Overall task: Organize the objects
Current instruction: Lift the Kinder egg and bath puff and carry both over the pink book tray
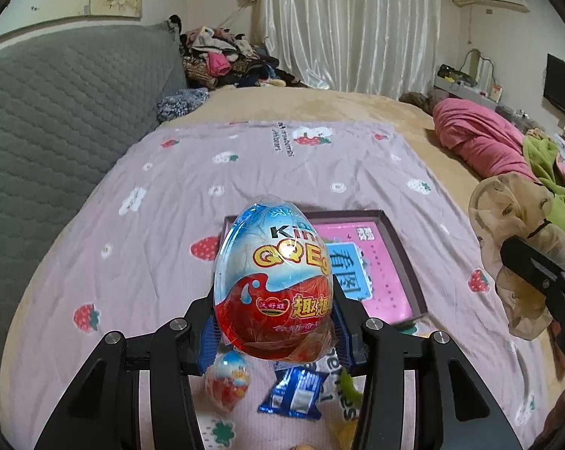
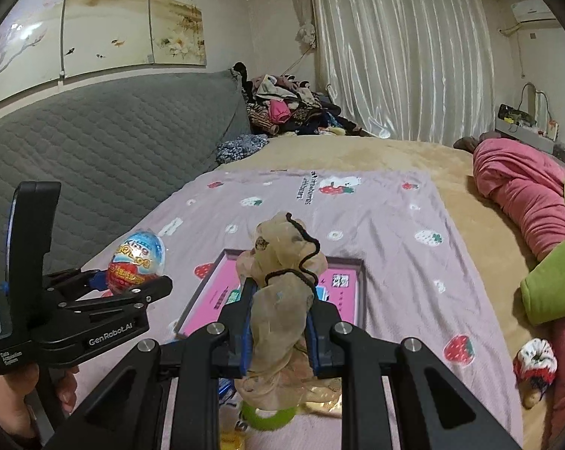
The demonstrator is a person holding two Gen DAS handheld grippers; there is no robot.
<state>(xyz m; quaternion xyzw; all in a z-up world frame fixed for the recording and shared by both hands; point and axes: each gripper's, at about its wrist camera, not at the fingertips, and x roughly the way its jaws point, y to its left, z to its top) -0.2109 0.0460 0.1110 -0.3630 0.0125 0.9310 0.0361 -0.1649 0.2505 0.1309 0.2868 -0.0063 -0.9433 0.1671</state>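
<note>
Left gripper (image 1: 275,322) clamps egg (image 1: 273,285) above pink-lined tray (image 1: 402,247)

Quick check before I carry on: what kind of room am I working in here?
Most likely a lived-in bedroom: a bed with a strawberry-print sheet and grey quilted headboard, clothes piled in the corner, and long pale curtains behind.

black left gripper (image 2: 132,281) with blue-padded jaws, silver screws, white "genrobot.ai" lettering, held by bare hand (image 2: 8,401).
</note>
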